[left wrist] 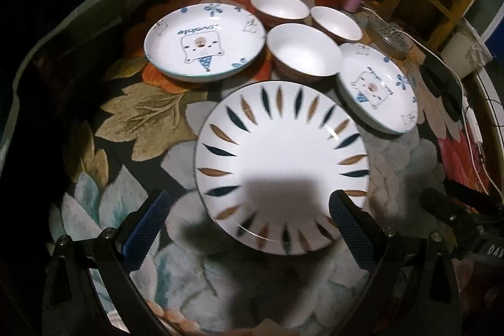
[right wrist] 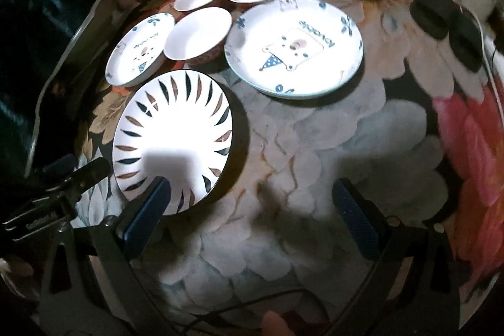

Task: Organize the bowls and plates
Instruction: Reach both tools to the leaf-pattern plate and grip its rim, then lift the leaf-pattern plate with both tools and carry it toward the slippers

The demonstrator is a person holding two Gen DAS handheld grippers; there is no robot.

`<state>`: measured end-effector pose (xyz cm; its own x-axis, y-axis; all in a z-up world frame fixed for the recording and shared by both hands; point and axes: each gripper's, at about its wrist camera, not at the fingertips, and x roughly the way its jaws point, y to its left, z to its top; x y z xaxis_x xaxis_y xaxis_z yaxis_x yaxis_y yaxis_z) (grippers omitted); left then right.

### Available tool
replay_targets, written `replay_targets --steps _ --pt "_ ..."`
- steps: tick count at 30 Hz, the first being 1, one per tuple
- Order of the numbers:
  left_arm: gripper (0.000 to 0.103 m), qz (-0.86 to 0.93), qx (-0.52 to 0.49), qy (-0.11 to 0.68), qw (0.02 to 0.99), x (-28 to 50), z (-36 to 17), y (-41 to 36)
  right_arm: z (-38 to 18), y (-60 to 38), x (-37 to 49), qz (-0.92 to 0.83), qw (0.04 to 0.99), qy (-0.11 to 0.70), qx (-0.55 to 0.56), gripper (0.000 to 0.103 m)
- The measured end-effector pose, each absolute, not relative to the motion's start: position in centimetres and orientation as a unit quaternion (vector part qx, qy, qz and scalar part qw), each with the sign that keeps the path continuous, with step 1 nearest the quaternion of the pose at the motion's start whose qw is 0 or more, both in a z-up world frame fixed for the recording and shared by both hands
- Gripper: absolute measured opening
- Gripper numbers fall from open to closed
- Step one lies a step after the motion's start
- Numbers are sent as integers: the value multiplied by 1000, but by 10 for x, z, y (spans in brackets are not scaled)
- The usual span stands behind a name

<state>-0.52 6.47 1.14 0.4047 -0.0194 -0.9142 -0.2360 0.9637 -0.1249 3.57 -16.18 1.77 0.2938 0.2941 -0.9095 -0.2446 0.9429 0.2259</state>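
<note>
The leaf-pattern plate (left wrist: 282, 166) sits flat at the bench's (left wrist: 132, 115) near edge, dead ahead of the left tool (left wrist: 249, 225), gaping open and empty. The right tool (right wrist: 252, 210), also open, is off to its side.

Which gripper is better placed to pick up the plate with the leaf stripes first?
Left. The left gripper is open with the striped plate centred between its fingers; the right gripper is open over bare tablecloth.

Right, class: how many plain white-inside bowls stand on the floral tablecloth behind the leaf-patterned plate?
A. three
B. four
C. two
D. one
A: three white-inside bowls show in the left wrist view, a near one and two behind it, clustered between the two bear-print plates.
</note>
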Motion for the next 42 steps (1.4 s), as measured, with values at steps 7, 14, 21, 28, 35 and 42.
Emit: replay_targets --steps 7,14,21,28,35,42 --pt "102 56 -94 563 819 16 -15 90 -1 -146 60 200 780 591 38 103" --pt "102 66 -103 592 797 29 -41 112 -32 -125 80 235 739 630 28 101" --pt "98 40 -109 592 797 40 -45 117 -42 -120 92 235 734 637 22 68" --pt "74 14 -86 614 784 55 -58 108 -56 -111 96 247 714 655 24 36" --pt "25 -15 -111 609 785 72 -61 112 -65 -126 106 242 708 662 47 18" --pt "24 -69 -128 624 767 93 -62 124 -68 -128 109 241 708 663 43 19"
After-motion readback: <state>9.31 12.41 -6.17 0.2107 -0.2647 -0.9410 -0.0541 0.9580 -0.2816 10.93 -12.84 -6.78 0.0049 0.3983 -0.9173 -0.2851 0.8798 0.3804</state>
